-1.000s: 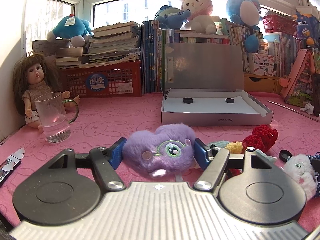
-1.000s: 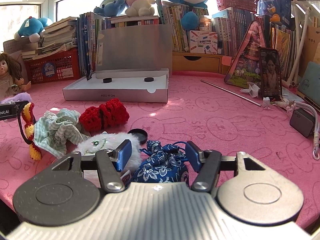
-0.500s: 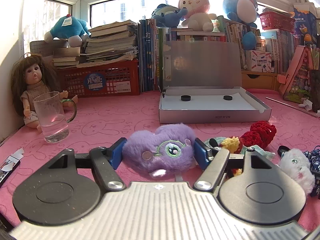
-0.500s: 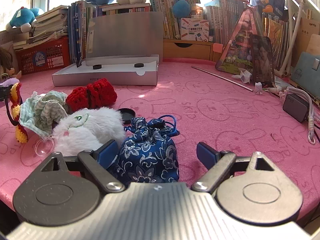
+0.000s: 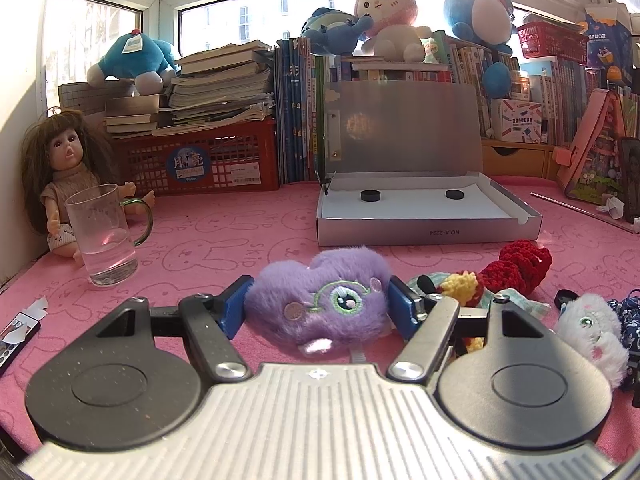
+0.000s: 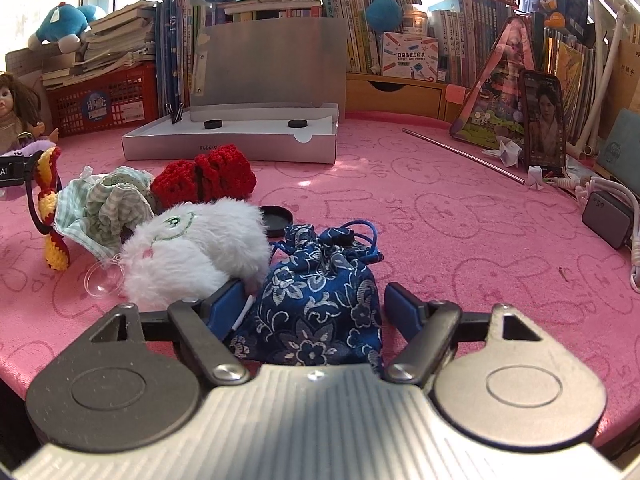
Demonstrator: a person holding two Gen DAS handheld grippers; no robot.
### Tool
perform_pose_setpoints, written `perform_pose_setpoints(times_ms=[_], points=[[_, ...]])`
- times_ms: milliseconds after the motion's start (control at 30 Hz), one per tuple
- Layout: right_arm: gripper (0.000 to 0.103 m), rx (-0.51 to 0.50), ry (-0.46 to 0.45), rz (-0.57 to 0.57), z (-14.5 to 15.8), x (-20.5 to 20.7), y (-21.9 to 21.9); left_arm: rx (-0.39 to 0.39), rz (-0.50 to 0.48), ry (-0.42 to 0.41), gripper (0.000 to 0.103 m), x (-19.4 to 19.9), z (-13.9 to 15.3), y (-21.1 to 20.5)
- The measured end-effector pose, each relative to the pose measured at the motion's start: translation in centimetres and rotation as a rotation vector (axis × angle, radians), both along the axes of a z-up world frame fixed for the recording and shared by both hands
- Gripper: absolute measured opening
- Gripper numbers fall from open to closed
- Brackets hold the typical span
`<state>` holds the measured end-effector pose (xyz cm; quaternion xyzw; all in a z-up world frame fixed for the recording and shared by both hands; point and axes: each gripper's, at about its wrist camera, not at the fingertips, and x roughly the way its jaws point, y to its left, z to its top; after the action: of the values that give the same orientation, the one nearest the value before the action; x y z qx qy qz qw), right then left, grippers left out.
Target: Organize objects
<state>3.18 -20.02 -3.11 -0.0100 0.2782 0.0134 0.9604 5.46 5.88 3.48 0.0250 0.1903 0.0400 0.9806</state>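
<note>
A: On our left gripper [image 5: 318, 306] the two blue fingers [image 5: 236, 306] press into either flank of the purple plush [image 5: 320, 300], so we are clamped on it; it fills the gap between the pads.

B: And our right gripper [image 6: 314, 306]?

A: There the fingers [image 6: 402, 308] stand apart around the blue floral pouch [image 6: 320, 312]. The left pad touches or nearly touches its side, while the right pad stands clear of the cloth, so we have no grip on it. The pouch sits on the pink table [image 6: 440, 216] near its front edge, drawstring end pointing away from us.

B: What lies next to it?

A: The white plush [image 6: 192, 248] leans against the pouch's left side, partly over our left finger. Just behind them is a black cap [image 6: 276, 216]. Further left lie a green checked cloth [image 6: 104, 208] and a red crochet piece [image 6: 204, 176].

B: And beyond?

A: The open grey box [image 5: 424, 216] rests toward the table's back edge, lid upright, two black discs [image 5: 370, 196] inside. A glass mug [image 5: 104, 236] stands near the left edge, in front of a doll [image 5: 64, 176].
</note>
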Motion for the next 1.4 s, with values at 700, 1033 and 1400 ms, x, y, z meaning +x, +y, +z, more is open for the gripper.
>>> perform_pose_setpoints(times_ms=[700, 1033, 1400], points=[[0.052, 0.136, -0.017, -0.029, 3.6, 1.8, -2.5, -0.013, -0.039, -0.029, 0.075, 0.1, 1.7, -0.2], [0.052, 0.186, -0.037, -0.052, 5.3, 3.8, -3.7, -0.010, -0.062, -0.037, 0.075, 1.4, 2.5, -0.5], [0.052, 0.199, -0.052, -0.061, 6.9, 6.0, -4.6, -0.017, -0.101, -0.041, 0.075, 3.4, 3.5, -1.2]])
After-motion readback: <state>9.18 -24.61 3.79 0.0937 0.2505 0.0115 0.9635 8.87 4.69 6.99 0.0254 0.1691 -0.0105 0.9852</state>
